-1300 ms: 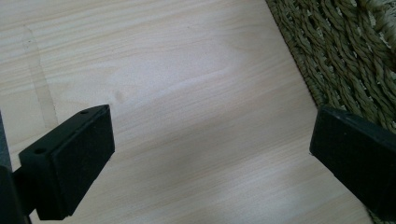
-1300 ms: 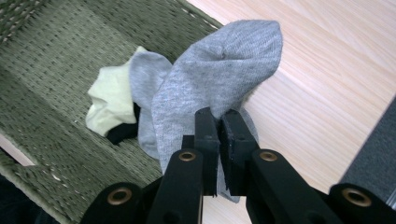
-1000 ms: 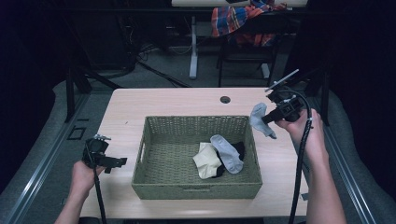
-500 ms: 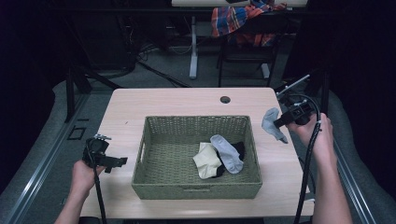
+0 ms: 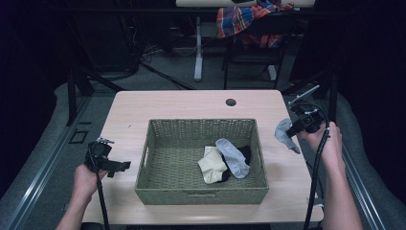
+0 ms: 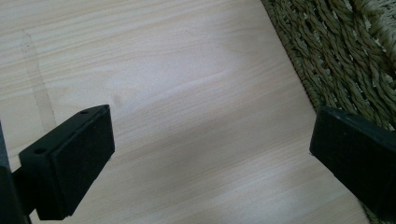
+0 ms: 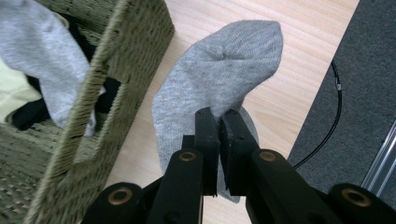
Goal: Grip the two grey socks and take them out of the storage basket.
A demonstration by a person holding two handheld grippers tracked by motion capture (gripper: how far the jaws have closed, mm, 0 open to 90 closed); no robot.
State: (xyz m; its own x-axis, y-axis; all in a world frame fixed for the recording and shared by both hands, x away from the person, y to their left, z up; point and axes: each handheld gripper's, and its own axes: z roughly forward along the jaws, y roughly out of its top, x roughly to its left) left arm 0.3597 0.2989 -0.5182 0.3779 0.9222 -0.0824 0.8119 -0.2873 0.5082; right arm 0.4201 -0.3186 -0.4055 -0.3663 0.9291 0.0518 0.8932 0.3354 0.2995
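A grey sock (image 5: pixel 285 135) (image 7: pixel 219 79) hangs over the table's right side, just outside the woven basket (image 5: pixel 201 127) (image 7: pixel 93 88). My right gripper (image 5: pixel 297 128) (image 7: pixel 218 122) is shut on the sock, with the fabric pinched between its jaws. Inside the basket lie a light grey sock (image 5: pixel 231 156) (image 7: pixel 42 46), a pale yellow sock (image 5: pixel 210 164) and a black one (image 5: pixel 245 153). My left gripper (image 5: pixel 118 166) (image 6: pixel 210 154) stays over bare wood at the basket's left, jaws wide open and nothing between them.
The wooden table (image 5: pixel 182 108) has a round cable hole (image 5: pixel 231 102) at the back. Past its right edge a black cable (image 7: pixel 334 112) crosses grey floor. A plaid cloth (image 5: pixel 249 19) is draped over a chair behind the table.
My right gripper has carried the grey sock away from the basket's rim, rightward and lower, toward the table's right edge. The left gripper has stayed put.
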